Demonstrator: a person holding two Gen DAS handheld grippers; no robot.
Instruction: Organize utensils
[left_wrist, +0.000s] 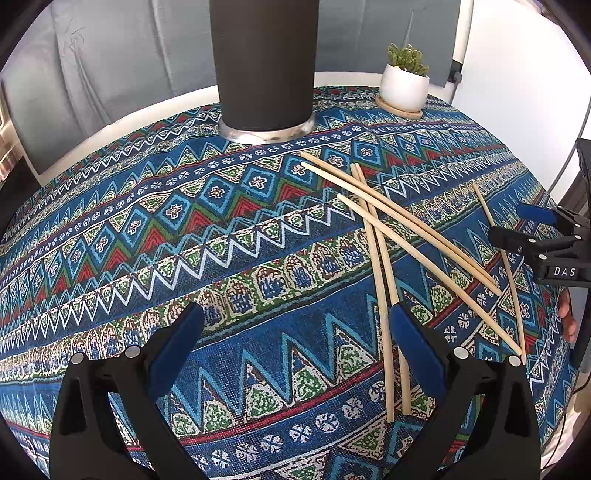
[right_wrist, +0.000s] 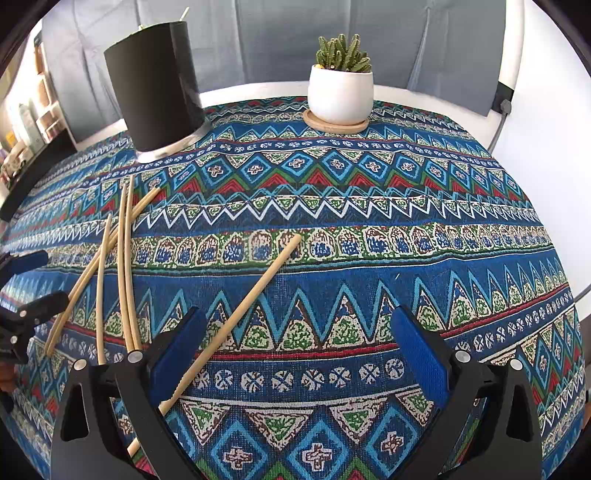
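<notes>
Several pale wooden chopsticks (left_wrist: 384, 229) lie crossed on the patterned tablecloth, right of centre in the left wrist view. My left gripper (left_wrist: 295, 332) hovers open over the cloth, and its right finger (left_wrist: 413, 347) overlaps two of the sticks. One more chopstick (left_wrist: 484, 206) lies apart near my right gripper (left_wrist: 517, 225). In the right wrist view that single chopstick (right_wrist: 258, 288) runs diagonally beside the left finger (right_wrist: 177, 350) of my open right gripper (right_wrist: 299, 325), not gripped. The pile (right_wrist: 122, 258) lies at the left. A tall black cup (right_wrist: 155, 85) stands at the back.
A small cactus in a white pot (right_wrist: 340, 92) sits on a wooden coaster at the back of the table. The tablecloth (right_wrist: 369, 229) covers a white table, with grey cushions behind it. My left gripper (right_wrist: 40, 280) shows at the left edge.
</notes>
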